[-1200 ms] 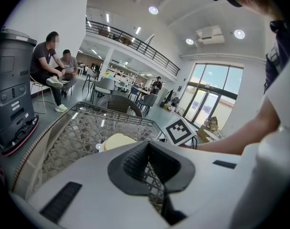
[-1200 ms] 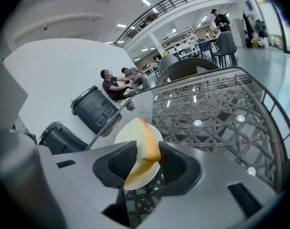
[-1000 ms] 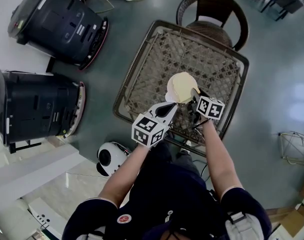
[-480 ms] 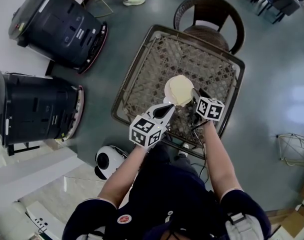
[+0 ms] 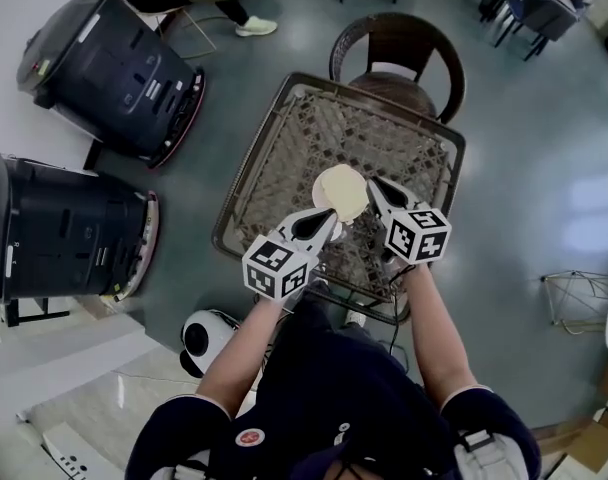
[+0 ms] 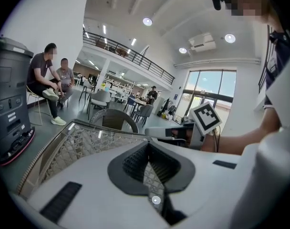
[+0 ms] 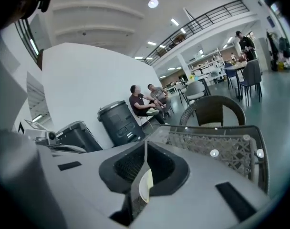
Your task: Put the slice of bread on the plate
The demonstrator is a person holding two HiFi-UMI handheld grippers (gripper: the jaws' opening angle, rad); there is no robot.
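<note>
Pale bread lies flat on the white plate near the middle of the wicker table, so the task looks done. Flanking the plate at its near rim, the left gripper and right gripper each have their jaws pressed together on nothing (a cream sliver in the right one's slit is probably the plate beyond), likely held clear of the food.

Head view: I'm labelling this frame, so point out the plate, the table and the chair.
plate (image 5: 320, 188), head view, its white left edge.
table (image 5: 292, 146), head view, bare woven top.
chair (image 5: 396, 28), head view, curved backrest.
</note>
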